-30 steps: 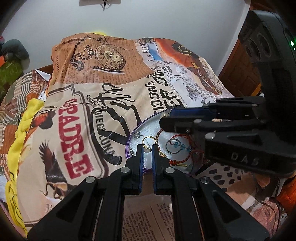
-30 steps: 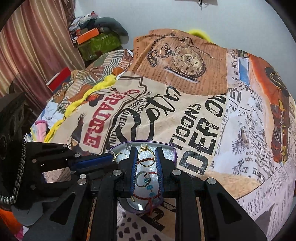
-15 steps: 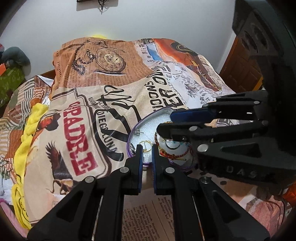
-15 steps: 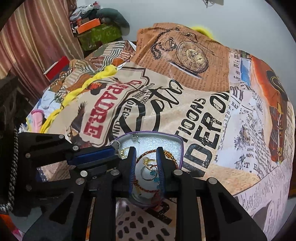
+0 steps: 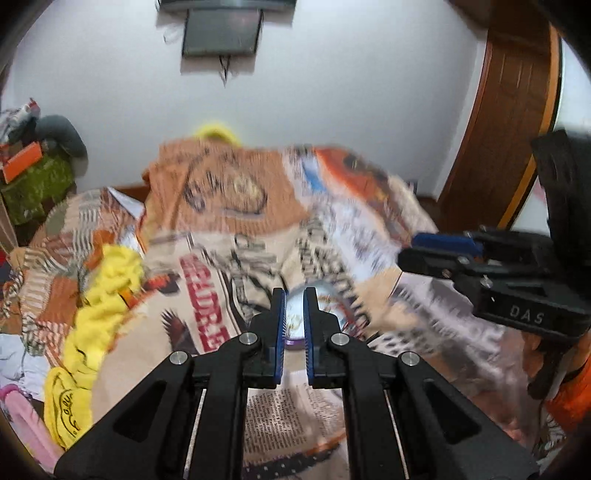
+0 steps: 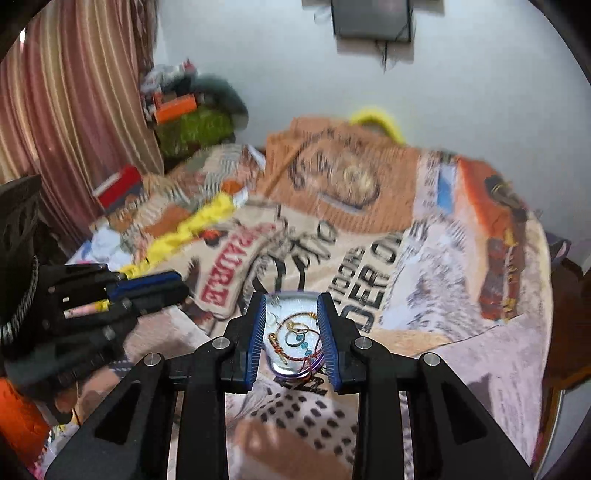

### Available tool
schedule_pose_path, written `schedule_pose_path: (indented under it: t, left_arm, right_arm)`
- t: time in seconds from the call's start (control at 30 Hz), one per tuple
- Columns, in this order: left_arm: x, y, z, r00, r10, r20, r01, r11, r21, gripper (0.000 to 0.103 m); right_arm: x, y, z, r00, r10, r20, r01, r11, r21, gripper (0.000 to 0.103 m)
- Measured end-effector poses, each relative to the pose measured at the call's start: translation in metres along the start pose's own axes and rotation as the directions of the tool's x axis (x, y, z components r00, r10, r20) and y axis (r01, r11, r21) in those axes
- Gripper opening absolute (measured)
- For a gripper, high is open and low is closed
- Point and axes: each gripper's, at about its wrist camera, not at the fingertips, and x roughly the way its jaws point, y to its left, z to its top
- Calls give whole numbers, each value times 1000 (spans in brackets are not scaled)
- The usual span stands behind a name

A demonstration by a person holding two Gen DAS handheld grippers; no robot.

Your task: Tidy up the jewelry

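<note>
A purple-rimmed tray (image 6: 291, 373) with a glittery white lining lies on the printed bedspread (image 6: 369, 229). It holds rings and bracelets (image 6: 295, 338), among them red and gold bangles and a beaded one. My right gripper (image 6: 291, 325) is open and hovers above the tray, which shows between its blue pads. My left gripper (image 5: 294, 319) has its jaws a narrow gap apart with nothing between them, and part of the tray (image 5: 294, 343) shows through the gap. Each gripper also shows from the side in the other view, the right gripper (image 5: 439, 245) and the left gripper (image 6: 155, 286).
A yellow cloth (image 5: 107, 284) lies bunched on the bed's left side. Piled boxes and clothes (image 6: 184, 114) stand at the far left corner by a striped curtain (image 6: 74, 92). A wooden door (image 5: 506, 110) is at the right. A dark frame (image 6: 371, 18) hangs on the wall.
Both grippers have pulled back and tilted up, so the tray looks smaller and lower and the wall shows. The right gripper's jaws have opened wider. The views are motion-blurred.
</note>
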Motion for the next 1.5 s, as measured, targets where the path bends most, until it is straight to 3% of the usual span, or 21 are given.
schedule_pose_path:
  t: [0.17, 0.27, 0.47, 0.57, 0.63, 0.83, 0.9, 1.0, 1.5]
  left_arm:
    - [-75, -18, 13, 985, 16, 172, -20, 1000, 19, 7]
    - [-118, -36, 15, 959, 34, 282, -48, 998, 43, 10]
    - [-191, -68, -5, 883, 72, 464, -110, 992, 54, 42]
    - [-208, -78, -16, 860, 93, 502, -137, 989, 51, 49]
    - [-216, -83, -24, 846, 118, 520, -159, 987, 34, 62]
    - [-226, -83, -40, 828, 150, 541, -180, 984, 2, 99]
    - [-229, -83, -43, 820, 157, 550, -189, 982, 2, 100]
    - [-230, -85, -47, 819, 167, 549, -201, 980, 3, 101]
    - [-224, -85, -50, 837, 161, 524, -186, 983, -5, 101]
  right_arm:
    - [-76, 22, -1, 983, -30, 183, 35, 999, -21, 26]
    - [-125, 40, -4, 950, -34, 309, 46, 999, -29, 26]
    - [-199, 77, -21, 863, -49, 502, 79, 996, -39, 27]
    - [-215, 93, -32, 832, -71, 550, 107, 994, -34, 40]
    - [-221, 102, -42, 803, -121, 584, 156, 988, -11, 56]
    - [-224, 110, -57, 751, -231, 619, 233, 969, 79, 93]
    - [-222, 111, -59, 741, -260, 618, 261, 961, 92, 102]
    - [-225, 115, -60, 731, -287, 619, 293, 951, 95, 103]
    - [-235, 109, -80, 758, -268, 594, 247, 962, 119, 103]
